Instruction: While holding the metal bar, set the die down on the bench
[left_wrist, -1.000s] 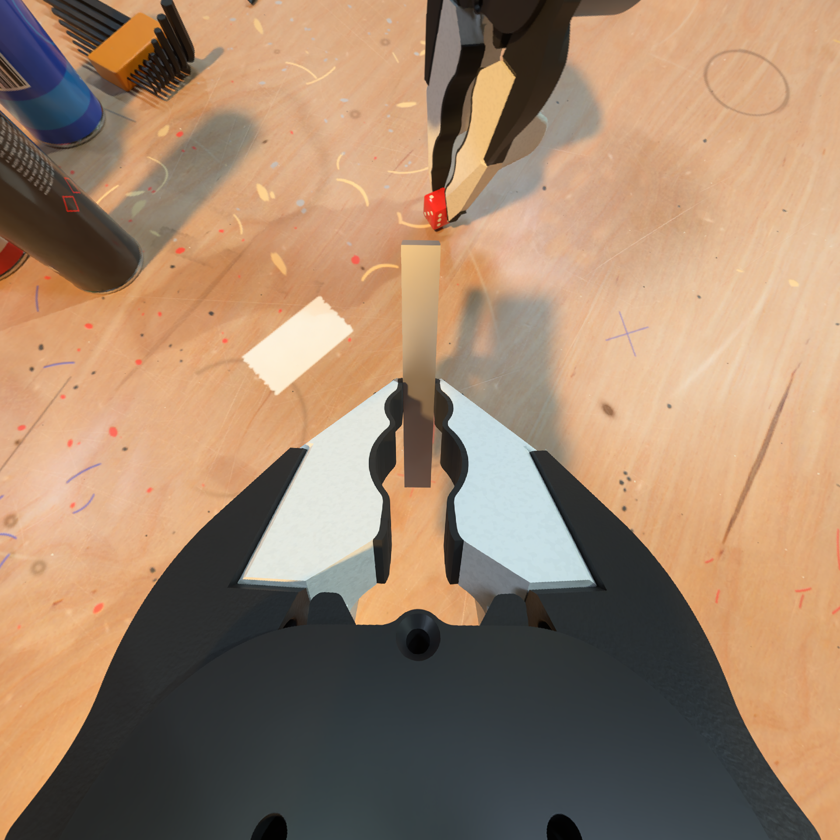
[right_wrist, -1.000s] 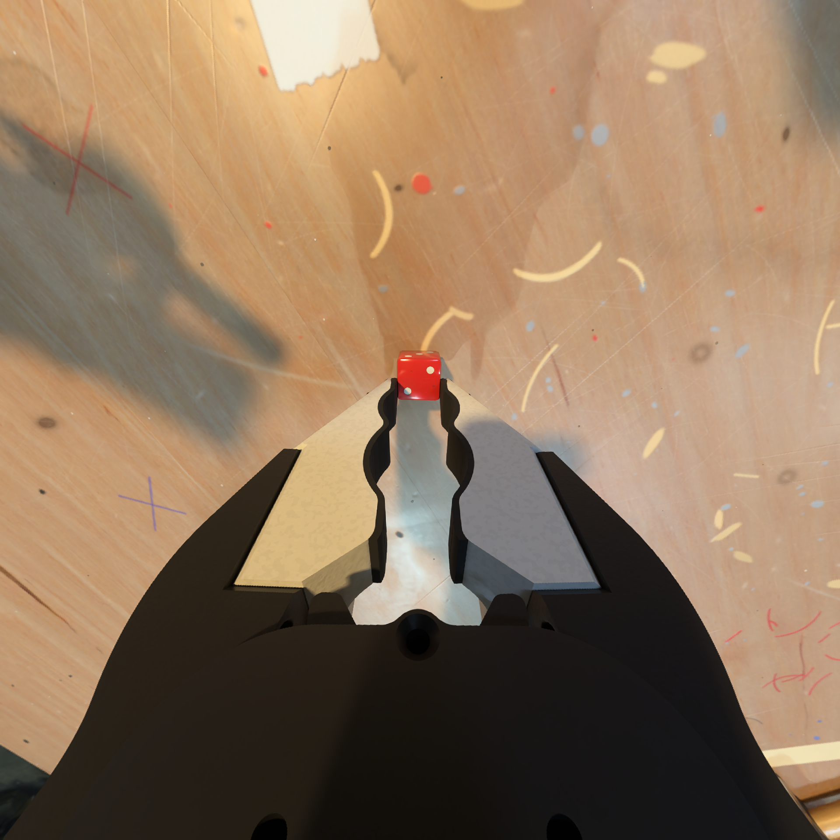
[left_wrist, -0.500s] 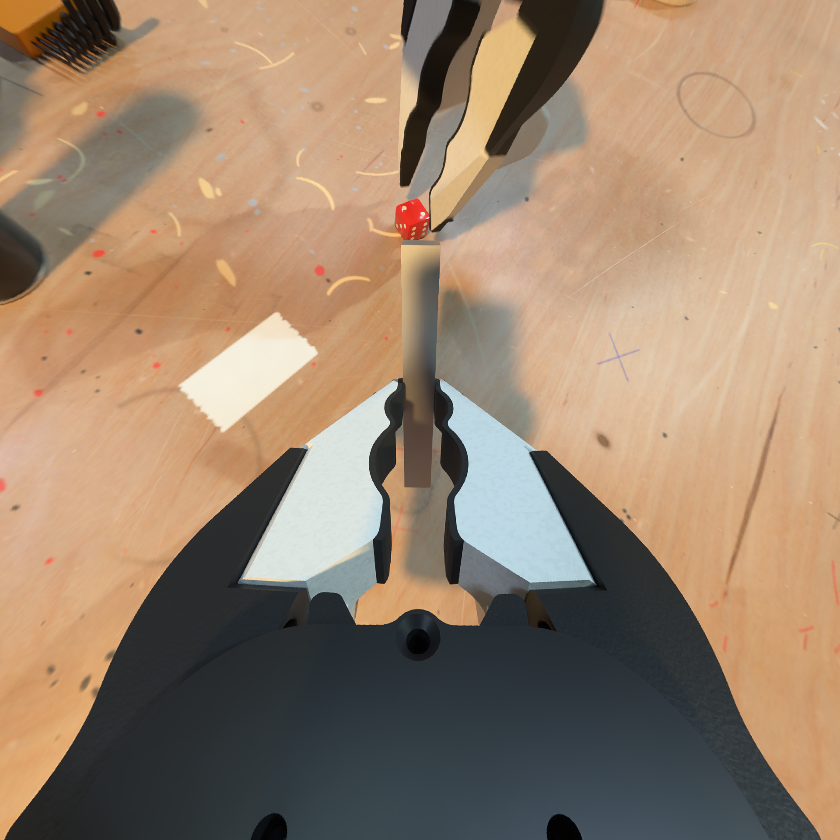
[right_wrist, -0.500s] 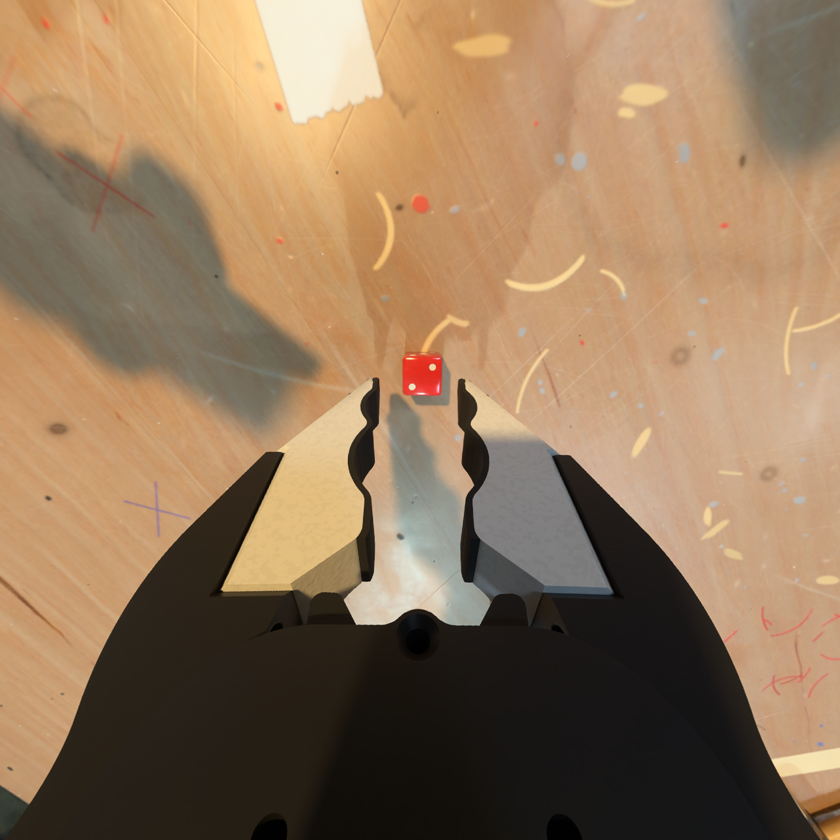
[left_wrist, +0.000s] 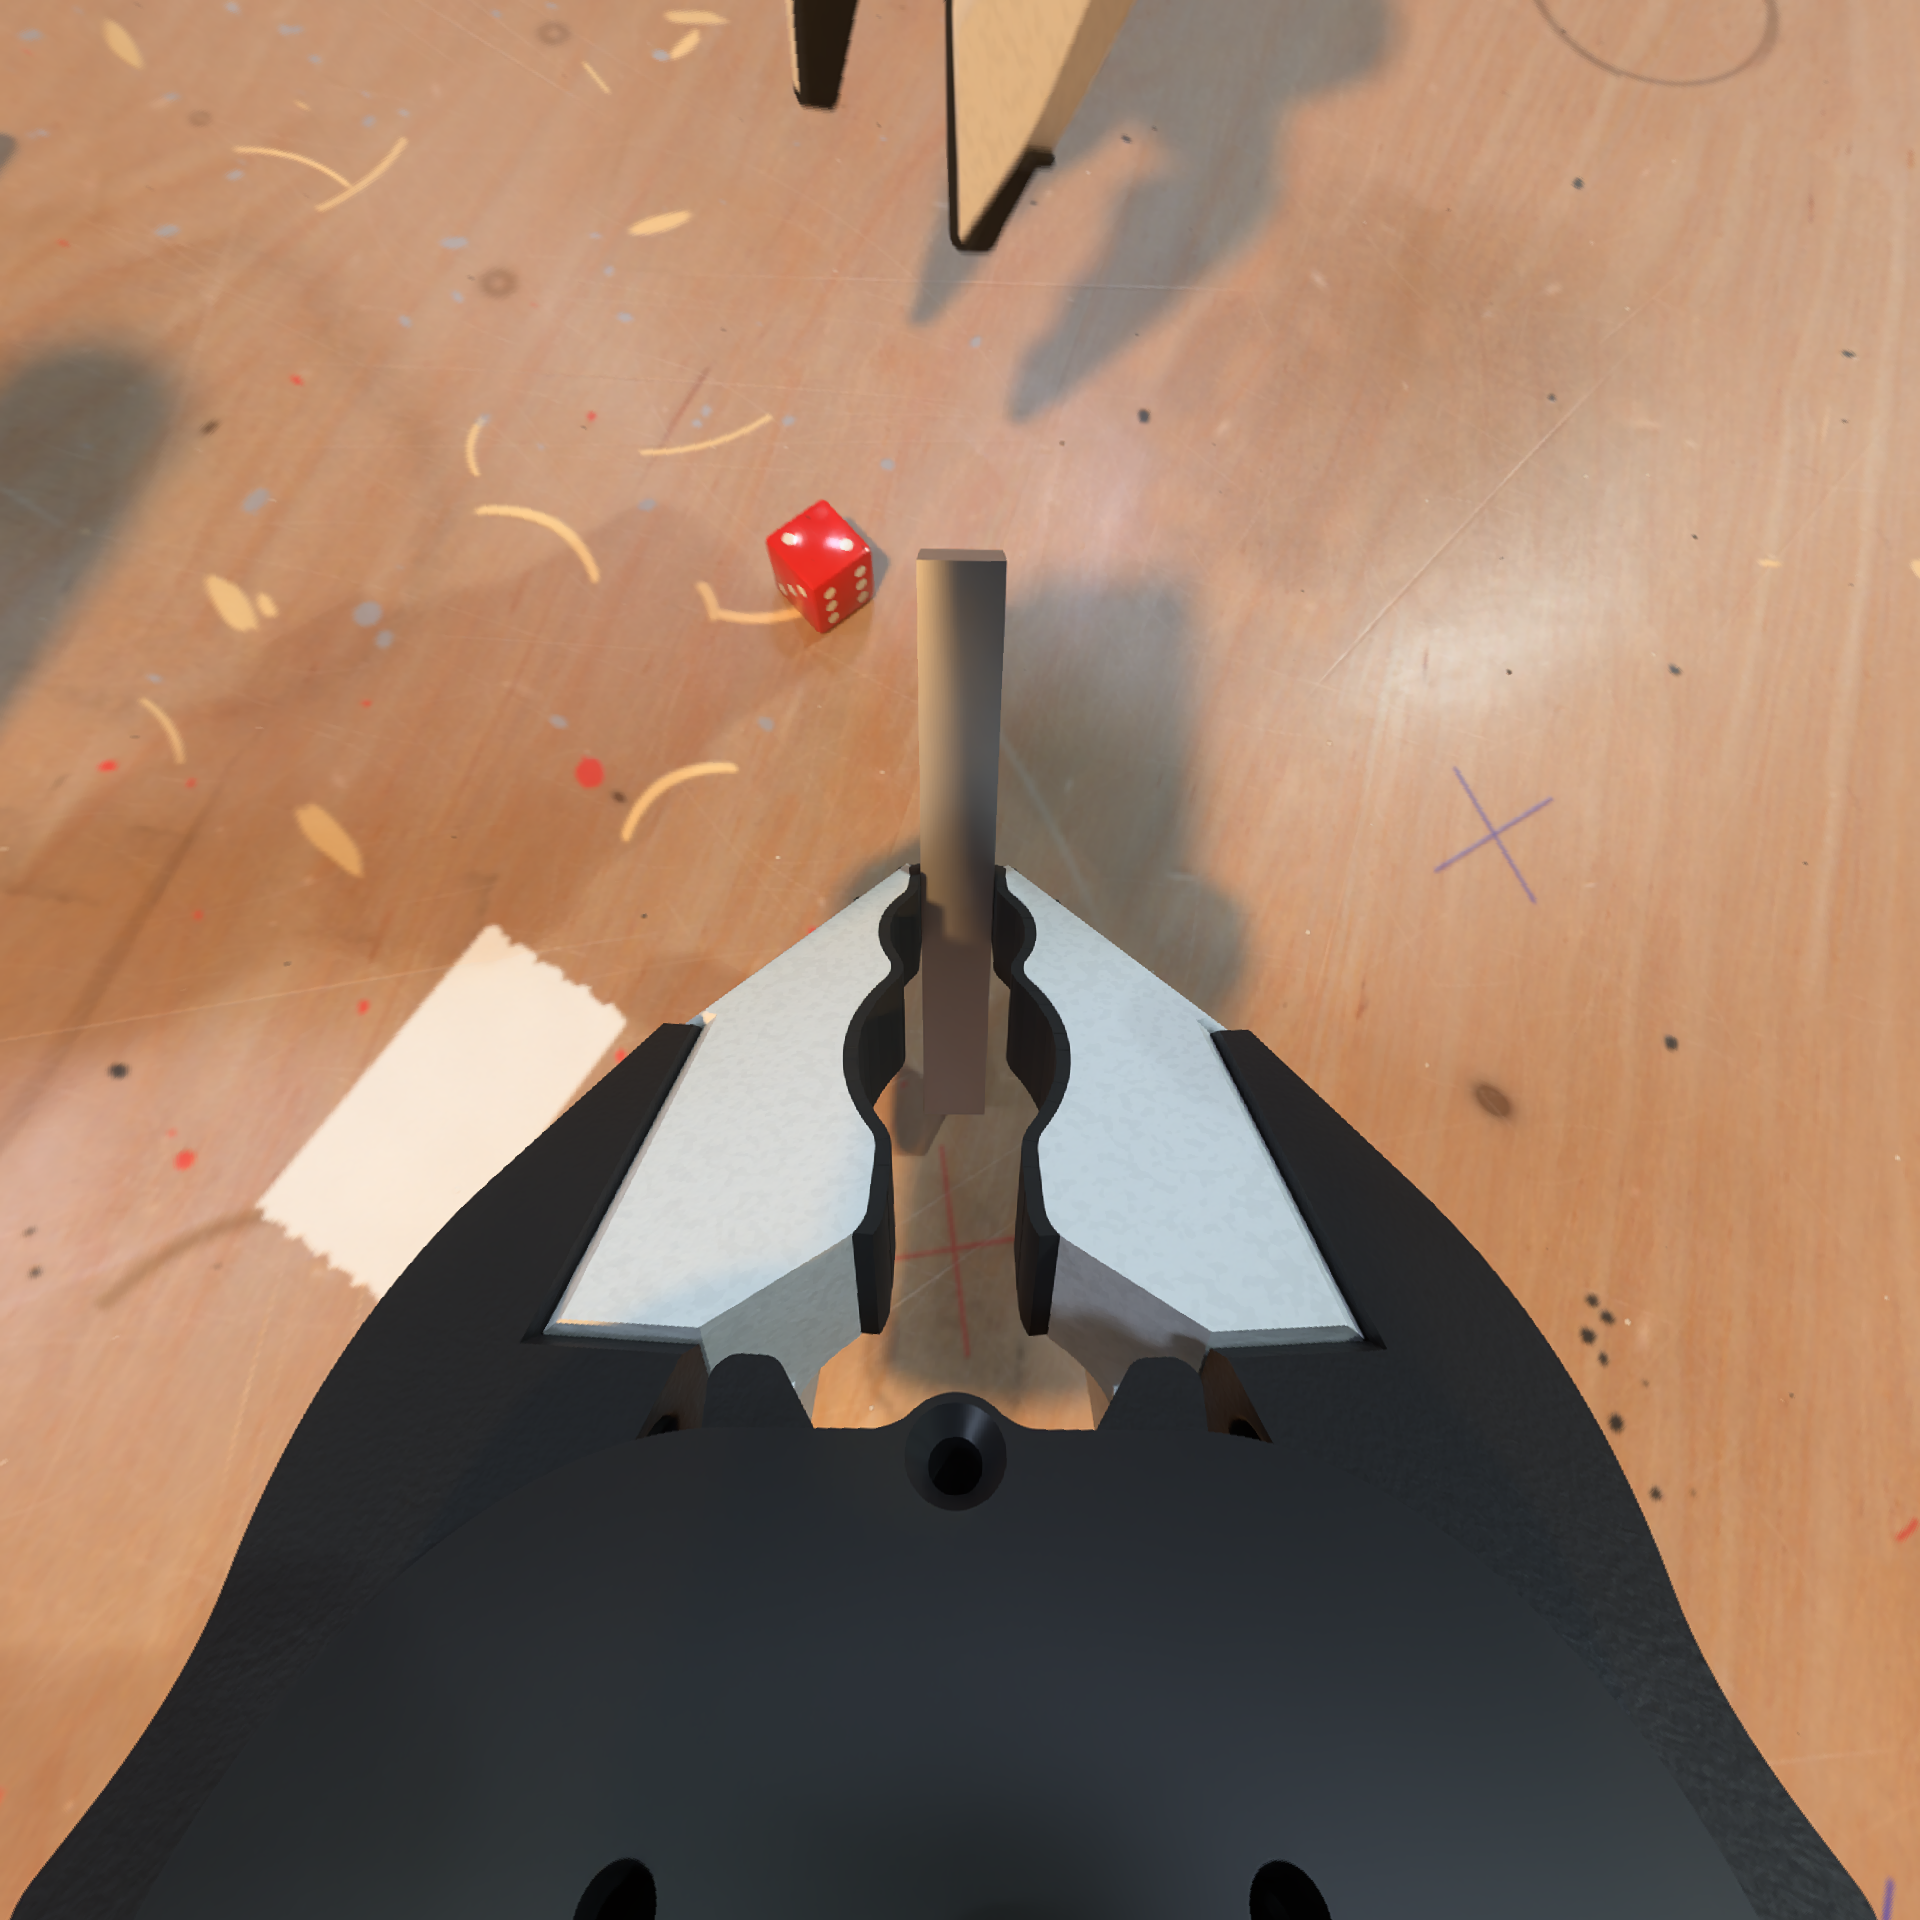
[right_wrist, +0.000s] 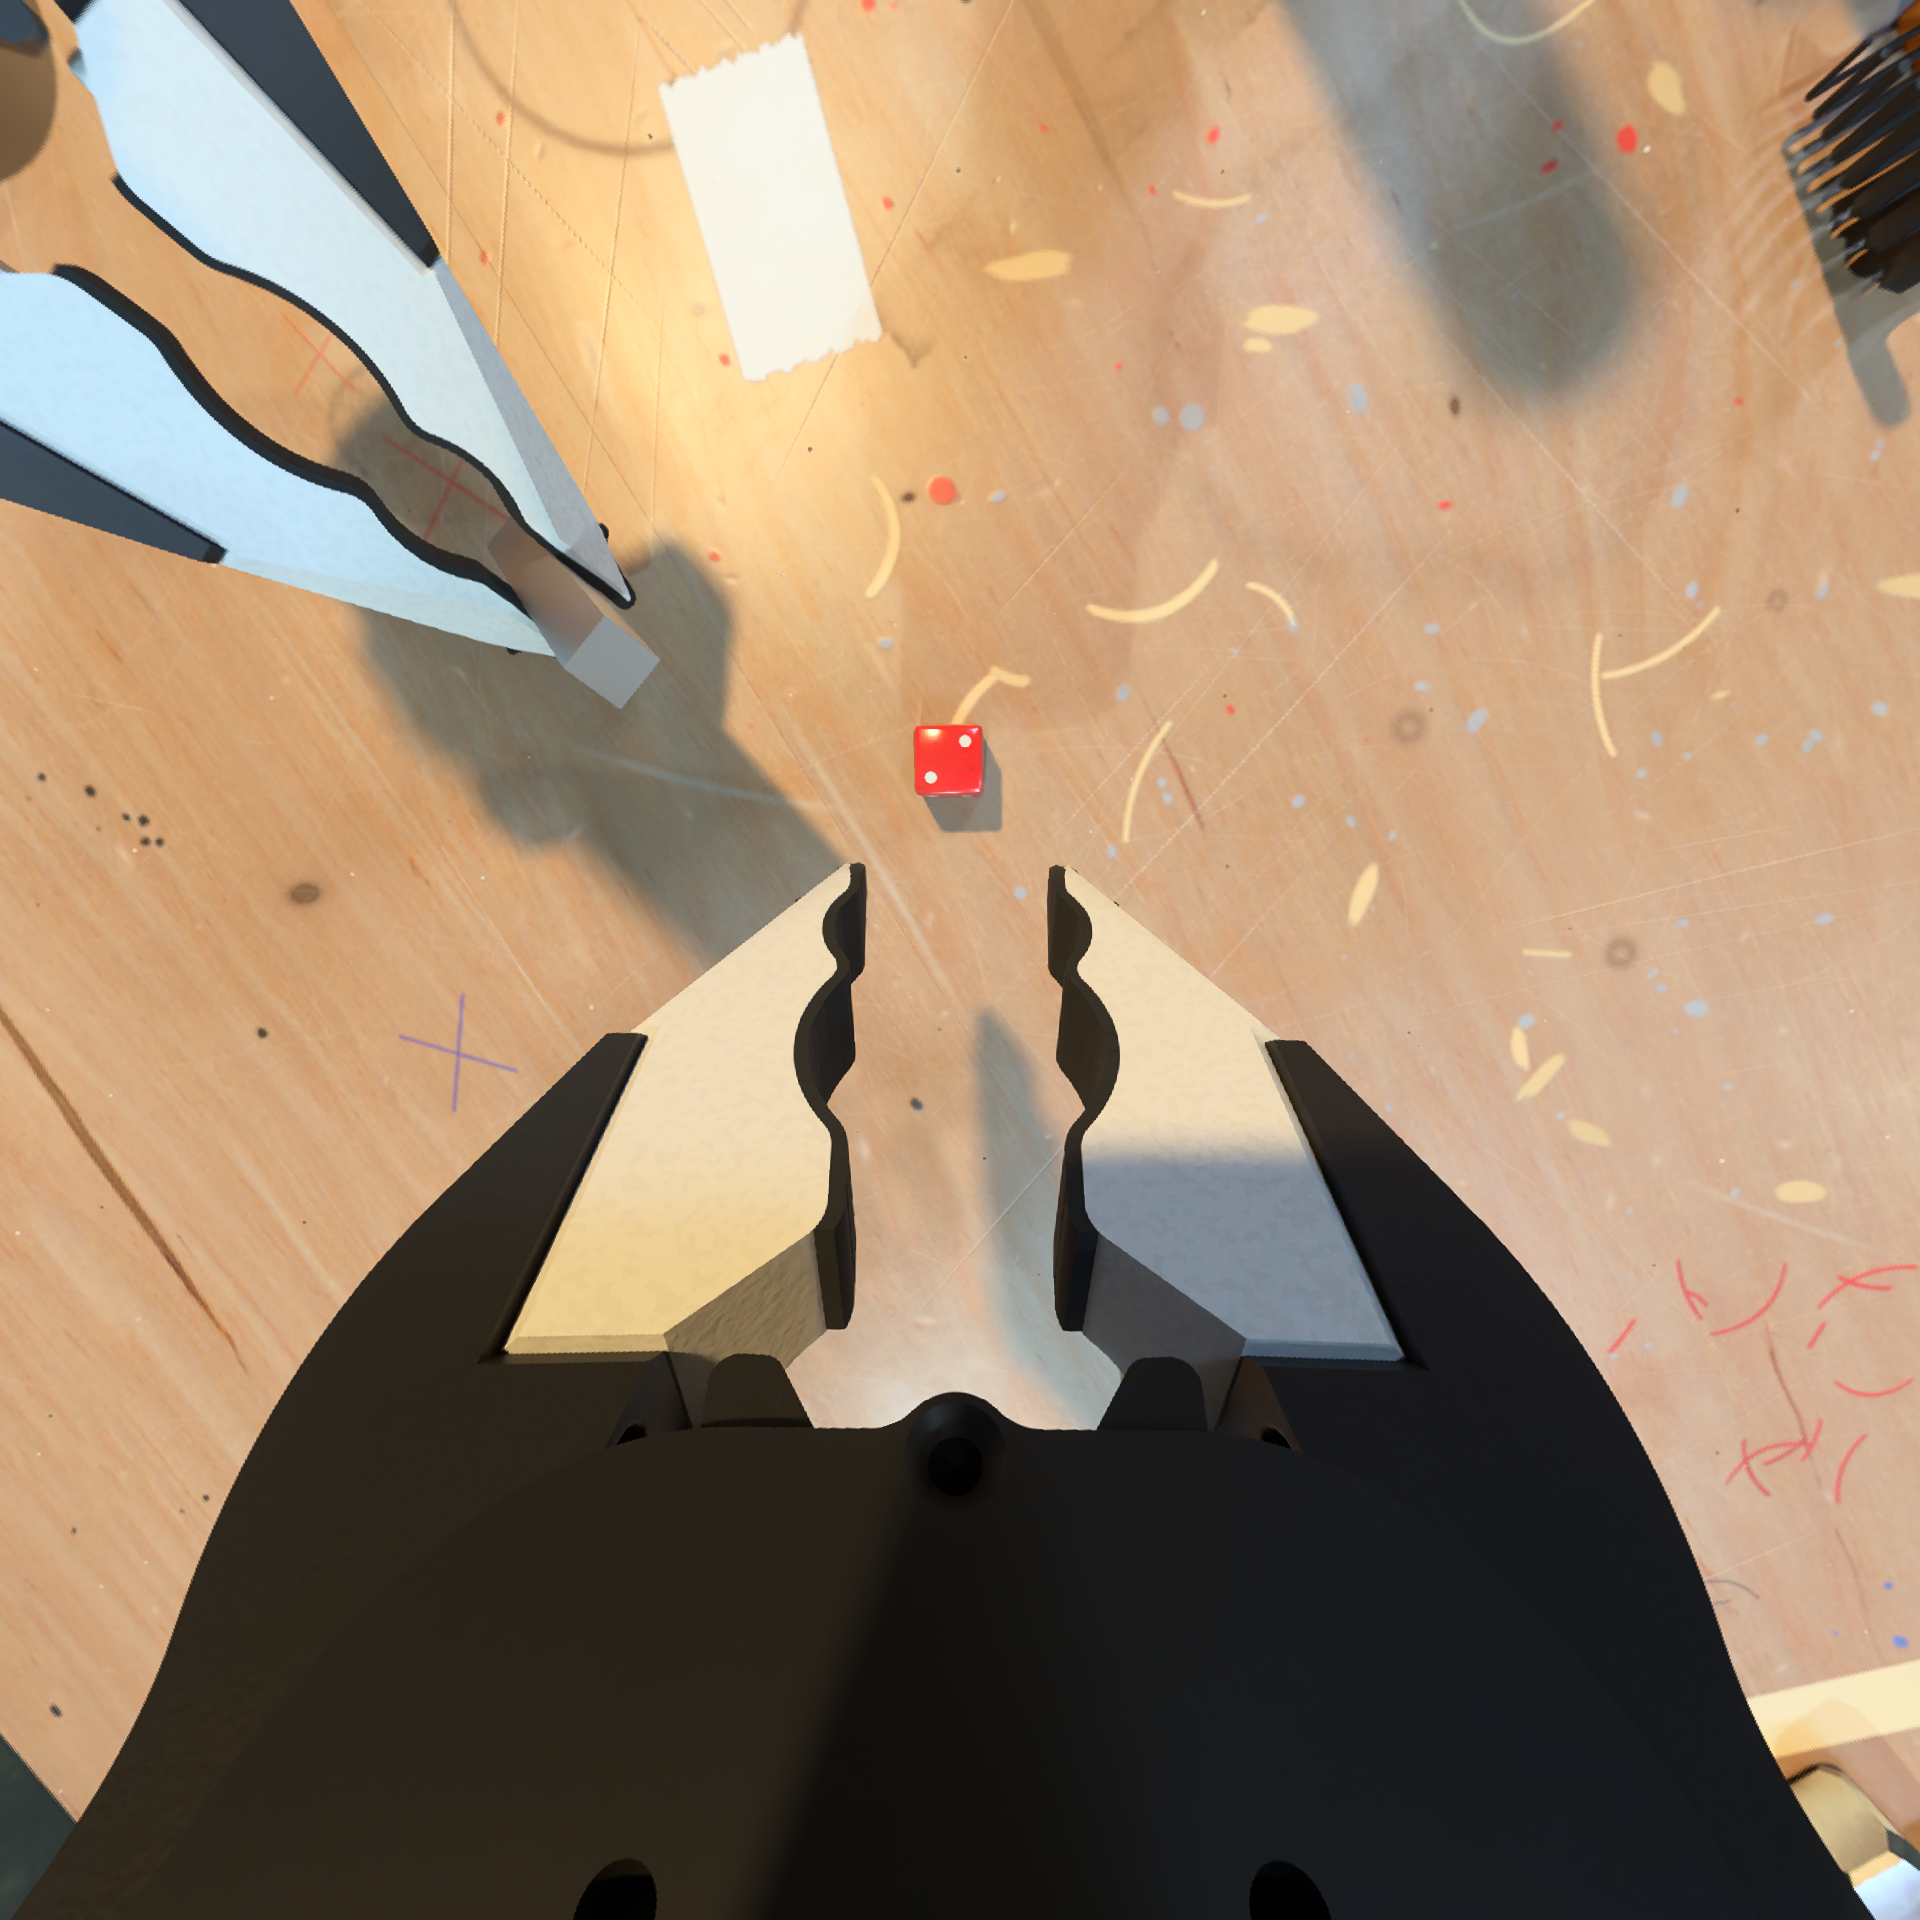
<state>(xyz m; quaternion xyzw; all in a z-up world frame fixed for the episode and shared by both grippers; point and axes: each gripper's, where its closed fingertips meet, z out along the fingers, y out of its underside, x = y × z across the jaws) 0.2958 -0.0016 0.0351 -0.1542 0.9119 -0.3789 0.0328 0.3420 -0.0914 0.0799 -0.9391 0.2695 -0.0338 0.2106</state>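
Left wrist view
Left gripper: you have it clamped on the bar, jaws tight on both sides.
Bar axis: it runs straight out along your fingers, its far end level with the die.
Die: it rests on the bench, just left of the bar's tip and clear of it.
Right gripper: only its fingertips show, beyond the die and lifted well clear of it.

Right wrist view
Right gripper: your jaws stand apart with nothing between them.
Die: it sits flat on the bench, straight ahead of your fingertips and free of them.
Bar: its tip lies left of the die, apart from it, held in the left gripper.
Paper slip: it lies well beyond the die.

Judgement
Next move: the die looks placed; back the right gripper straight away from it and keep the bar tip off it.
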